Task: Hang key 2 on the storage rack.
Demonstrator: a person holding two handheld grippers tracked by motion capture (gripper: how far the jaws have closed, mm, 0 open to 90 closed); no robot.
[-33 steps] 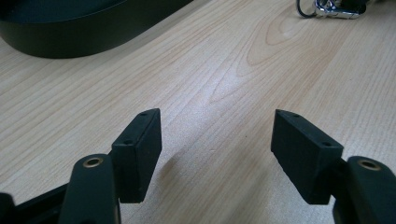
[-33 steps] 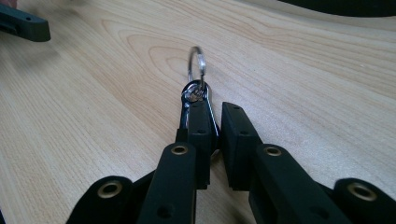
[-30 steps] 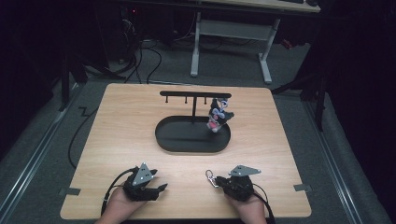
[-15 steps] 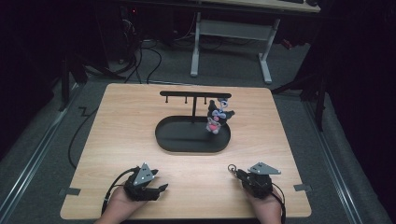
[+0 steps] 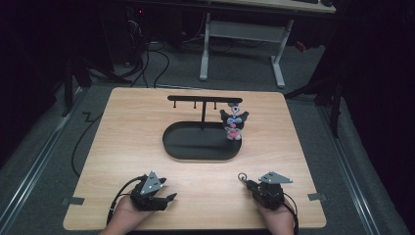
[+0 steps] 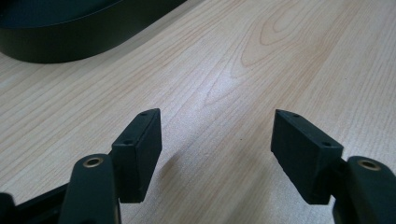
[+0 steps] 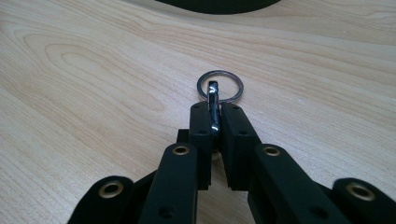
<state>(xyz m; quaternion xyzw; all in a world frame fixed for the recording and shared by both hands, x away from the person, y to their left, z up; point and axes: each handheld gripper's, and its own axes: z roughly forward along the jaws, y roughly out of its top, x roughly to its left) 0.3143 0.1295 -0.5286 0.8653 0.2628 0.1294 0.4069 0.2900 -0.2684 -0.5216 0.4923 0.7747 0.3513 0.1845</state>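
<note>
Seen from above: a light wooden table [image 5: 127,147] on a dark floor. At the table's centre, a black oval tray [image 5: 195,147] with a thin upright post carrying a black hanging bar [image 5: 203,98] along the top, small pegs pointing down from it. At the 3 o'clock end of that bar, hung over the tray's right edge, a small black plush toy [image 5: 234,123] with pointed ears and a pink patch on its front.

Near the table's front edge, at 7 o'clock from the tray, the left gripper [image 5: 169,198], held in a hand that enters from the bottom. Jaws spread wide and released, with bare wood grain between them in the left gripper view [image 6: 217,140]. In that same view, the tray's dark curved rim at 11 o'clock, well apart from the jaws.

At 5 o'clock from the tray, also near the front edge, the right gripper [image 5: 247,183], likewise held in a hand. Jaws clenched tight, grasping a small shiny metal clasp [image 7: 213,109] upright between the two black pads. Linked to the clasp's top, at 12 o'clock just past the jaw tips, a round silver key ring [image 7: 220,86], low over the wood; touching the table or not cannot be told. In the high view, the ring [image 5: 242,176] pointing toward 11 o'clock from the right gripper, well apart from the tray and the toy.
</note>
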